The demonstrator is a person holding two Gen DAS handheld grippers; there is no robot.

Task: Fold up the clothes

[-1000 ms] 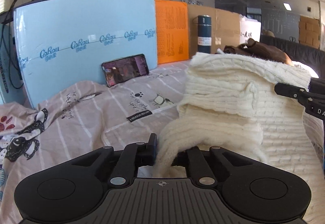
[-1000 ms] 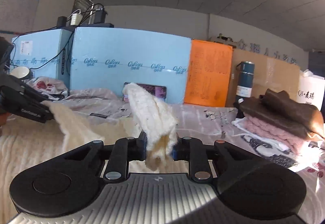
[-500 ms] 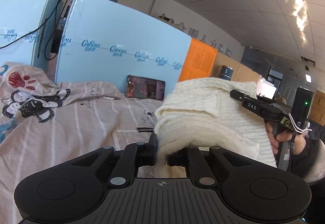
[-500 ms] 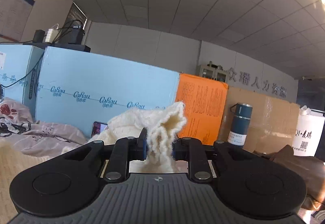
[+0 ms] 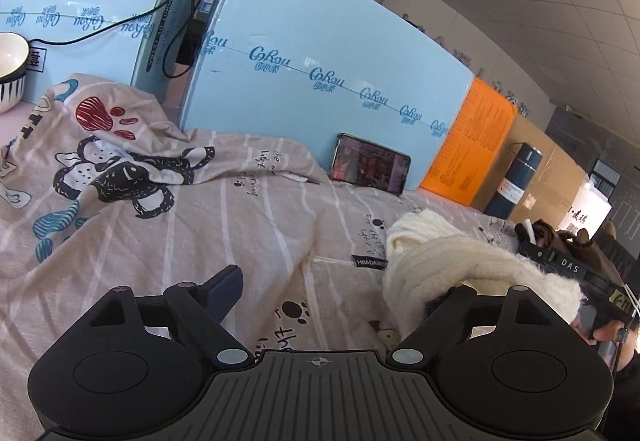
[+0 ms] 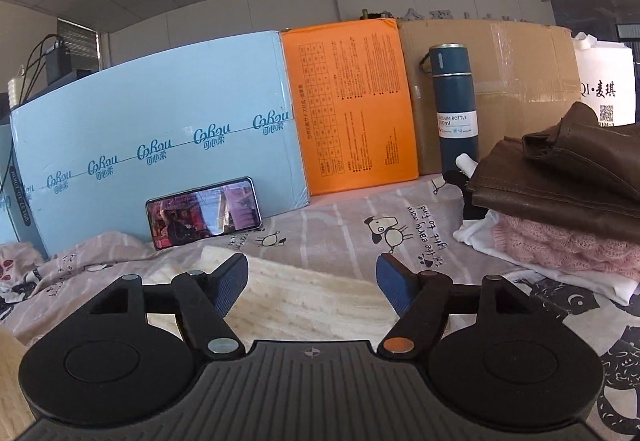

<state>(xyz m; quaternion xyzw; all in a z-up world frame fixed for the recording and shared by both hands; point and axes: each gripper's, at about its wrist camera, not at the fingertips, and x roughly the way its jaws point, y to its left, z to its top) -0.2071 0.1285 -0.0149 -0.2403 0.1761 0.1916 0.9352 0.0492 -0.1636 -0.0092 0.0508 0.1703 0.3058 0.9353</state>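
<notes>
The cream knit sweater [image 6: 304, 299] lies flat on the printed bed sheet [image 6: 340, 233], just under my right gripper [image 6: 312, 281]. That gripper's jaws are opening, with nothing pressed between the blue pads. In the left wrist view the sweater [image 5: 460, 261] is bunched at the right and covers the right fingertip. My left gripper [image 5: 332, 293] is opening too, wide apart, and only sheet shows between its fingers. A black finger [image 5: 568, 265] of the right gripper and a hand show beyond the sweater.
A stack of folded clothes sits at the right: brown leather [image 6: 560, 177] on pink knit [image 6: 560, 247]. A phone [image 6: 204, 211] leans on light blue foam boards [image 6: 160, 145]. An orange board [image 6: 352, 105], a blue vacuum bottle [image 6: 456, 101] and a bowl [image 5: 10, 69] line the back.
Both grippers were shut on the cream sweater and held it up; now both jaws have spread and the sweater has dropped onto the bed. Both views have rolled and shifted sideways.
</notes>
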